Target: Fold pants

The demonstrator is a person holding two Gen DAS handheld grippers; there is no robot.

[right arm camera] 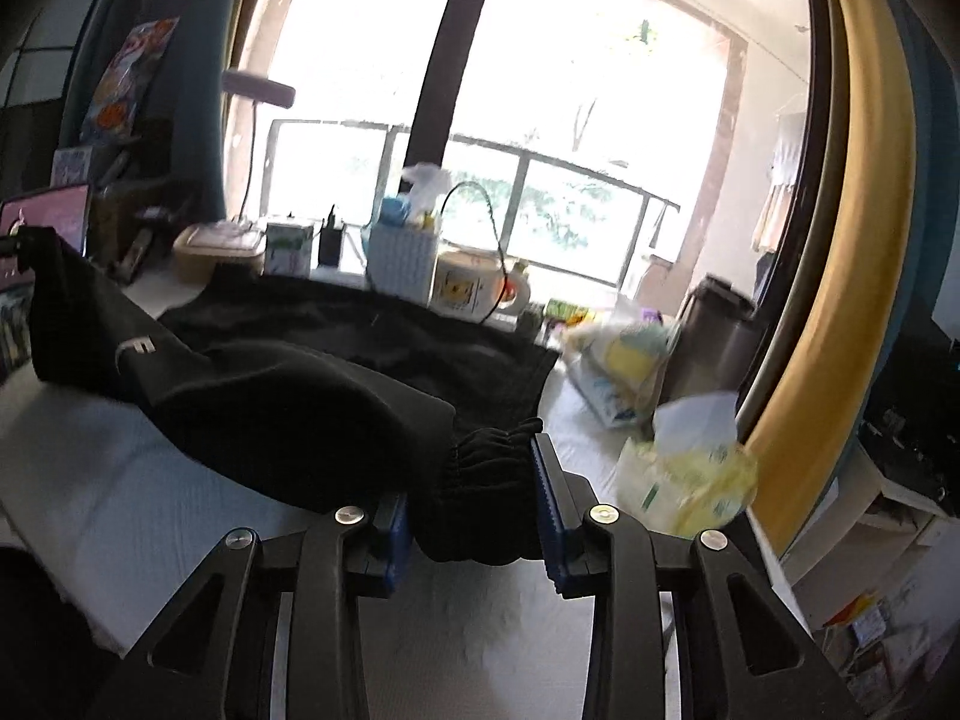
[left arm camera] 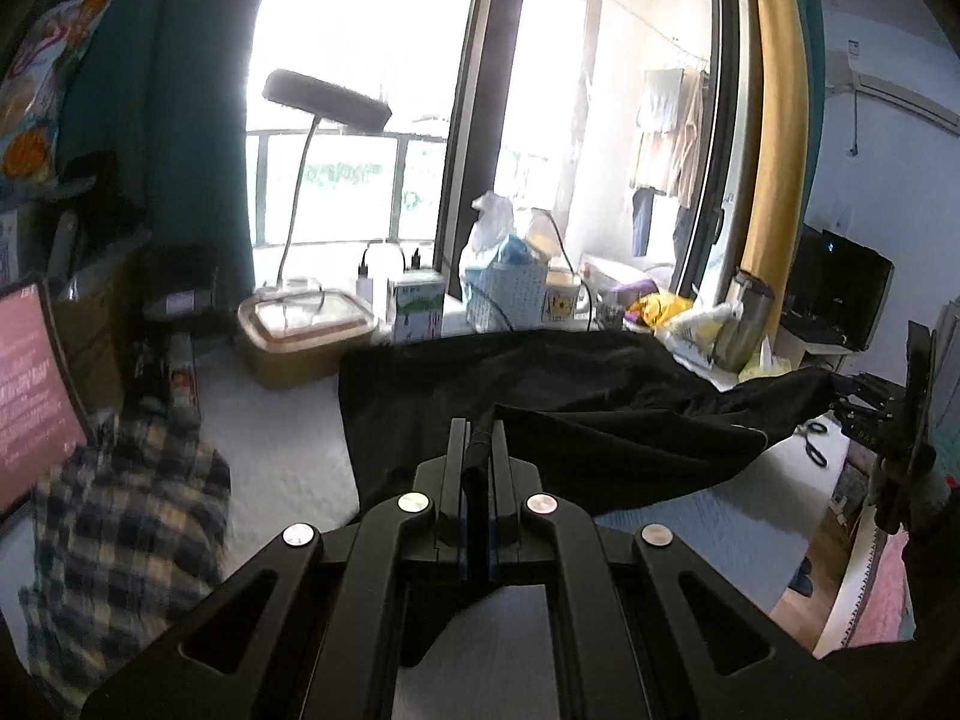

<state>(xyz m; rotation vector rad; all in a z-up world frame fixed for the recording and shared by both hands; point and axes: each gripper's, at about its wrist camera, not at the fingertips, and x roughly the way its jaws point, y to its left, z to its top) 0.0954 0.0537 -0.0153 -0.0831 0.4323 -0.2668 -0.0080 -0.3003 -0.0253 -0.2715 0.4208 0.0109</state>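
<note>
Both grippers grip the black pants [left arm camera: 600,414]: left gripper [left arm camera: 479,438] pinched tight on a fabric edge ahead, right gripper [right arm camera: 474,480] clamped on the elastic cuff, mid-fold, cloth lifted off the table [left arm camera: 282,450]; next, seemingly, lay edges down aligned.

plaid cloth [left arm camera: 129,516] blurred, laptop [left arm camera: 27,384] cut off by edge
</note>
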